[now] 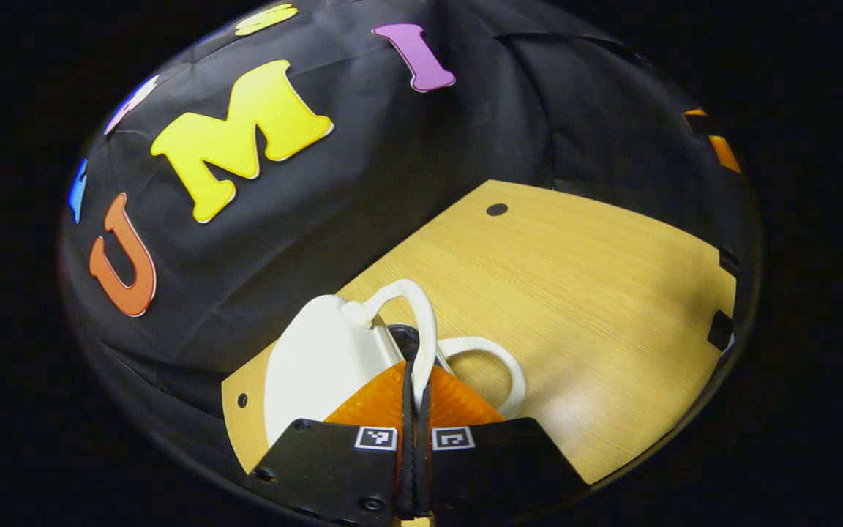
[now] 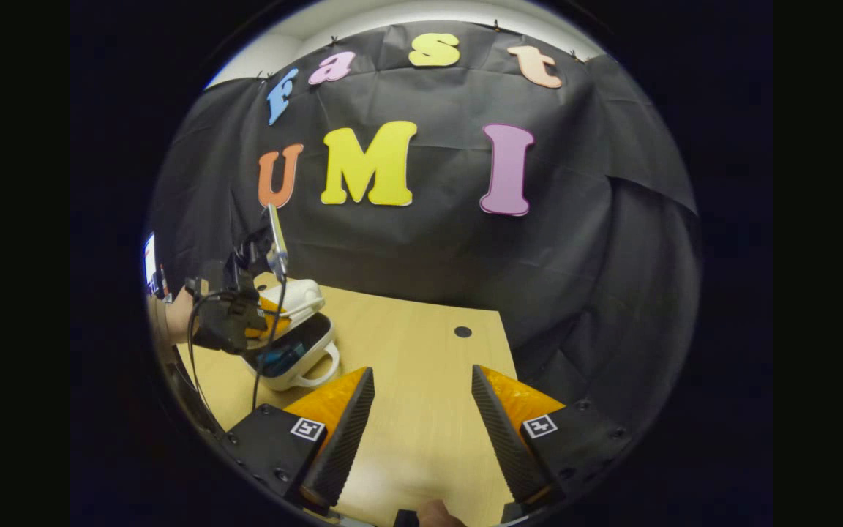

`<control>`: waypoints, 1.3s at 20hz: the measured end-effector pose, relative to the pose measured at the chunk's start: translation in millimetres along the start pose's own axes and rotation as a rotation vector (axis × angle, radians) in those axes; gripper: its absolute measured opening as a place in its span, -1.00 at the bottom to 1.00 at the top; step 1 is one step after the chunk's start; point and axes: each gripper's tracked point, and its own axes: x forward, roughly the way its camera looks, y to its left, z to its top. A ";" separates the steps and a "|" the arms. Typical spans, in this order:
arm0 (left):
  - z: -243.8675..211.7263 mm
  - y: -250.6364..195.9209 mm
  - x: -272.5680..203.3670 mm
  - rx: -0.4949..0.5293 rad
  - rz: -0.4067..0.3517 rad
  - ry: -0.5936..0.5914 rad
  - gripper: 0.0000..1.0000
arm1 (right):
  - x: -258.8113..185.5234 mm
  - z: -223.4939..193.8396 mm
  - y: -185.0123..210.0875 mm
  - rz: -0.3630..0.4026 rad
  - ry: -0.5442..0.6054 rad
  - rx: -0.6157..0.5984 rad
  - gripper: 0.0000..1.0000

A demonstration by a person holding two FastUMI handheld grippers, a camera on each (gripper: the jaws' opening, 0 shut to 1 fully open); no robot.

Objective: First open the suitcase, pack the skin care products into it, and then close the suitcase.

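A small white suitcase [image 2: 297, 366] sits at the table's left side, its lid [image 2: 303, 294] raised partway above the lower shell. Dark and bluish contents show in the gap, too small to make out. In the left gripper view the lid [image 1: 319, 359] fills the foreground, and its looped handle [image 1: 425, 315] runs down between the fingers of my left gripper [image 1: 414, 395], which is shut on it. The lower shell's handle [image 1: 506, 366] lies just to the right on the wood. My right gripper [image 2: 421, 373] hovers open over bare table, well right of the suitcase.
The wooden table [image 2: 421, 322] has a small dark hole [image 2: 462, 331] near its back edge, and black cloth hangs close behind. A hand [image 2: 173, 315] holds the left gripper [image 2: 264, 318] at the table's left edge, with a cable hanging from it.
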 end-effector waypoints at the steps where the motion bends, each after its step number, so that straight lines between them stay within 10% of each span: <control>1: -3.8 -4.6 7.9 -0.011 0.001 0.026 -0.93 | -0.7 -1.7 -4.7 -0.007 0.002 0.008 0.58; 16: -12.2 -40.0 42.3 -0.026 0.045 0.149 -0.82 | -2.6 -12.3 -27.1 -0.039 0.025 0.046 0.58; 18: -15.6 -49.0 42.0 -0.069 0.019 0.153 -0.58 | -2.7 -11.1 -26.3 -0.044 0.020 0.043 0.58; 23: 14.7 -35.5 13.6 -0.149 0.081 0.064 1.00 | -3.4 4.1 -23.2 -0.055 -0.009 0.046 0.58; 26: 44.6 -4.9 -17.3 -0.223 0.163 -0.051 0.98 | 1.5 33.9 -25.9 -0.093 -0.065 0.045 0.58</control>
